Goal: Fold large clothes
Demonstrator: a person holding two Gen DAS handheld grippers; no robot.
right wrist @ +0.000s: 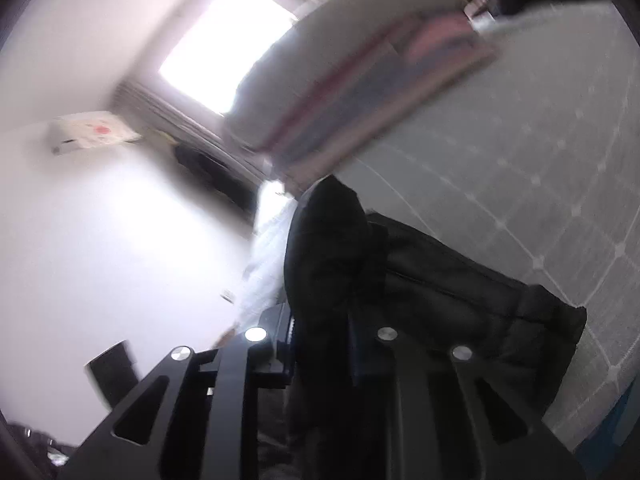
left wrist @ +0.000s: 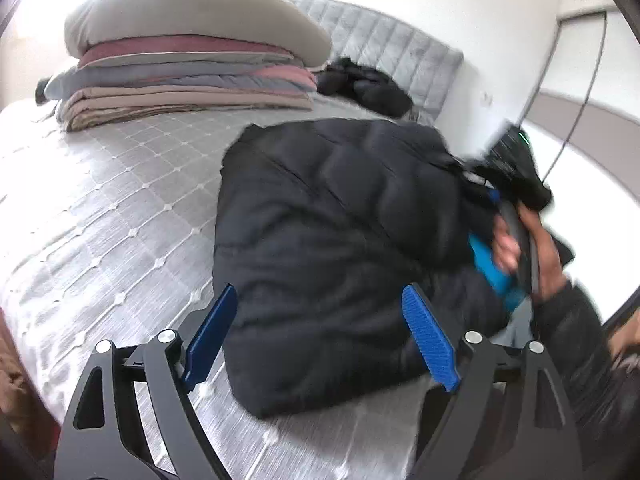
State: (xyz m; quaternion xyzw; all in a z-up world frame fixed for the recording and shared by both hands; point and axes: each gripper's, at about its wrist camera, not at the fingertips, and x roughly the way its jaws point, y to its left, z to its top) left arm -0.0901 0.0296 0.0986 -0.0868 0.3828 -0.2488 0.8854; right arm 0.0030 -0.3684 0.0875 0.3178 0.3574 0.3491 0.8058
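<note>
The left gripper hovers low over the near edge of the black puffer jacket, with its two blue fingers spread wide and nothing between them. The jacket lies in a bulky folded heap on the bed cover, close to the right side of the bed. In the left wrist view the right gripper is at the far right edge of the jacket, held by the person's hand, and it is blurred there. The right wrist view shows what the other view hides: black cloth stands up between the jaws of the right gripper, and they are closed on this fold of the jacket. This view is tilted and much blurred.

The bed cover is grey with a pattern of diamonds. At the far side of the bed is a stack of folded blankets with a beige pillow on top, and beside it another dark garment lies against the grey padded headboard. The walls are white, and a bright window shows in the right wrist view
</note>
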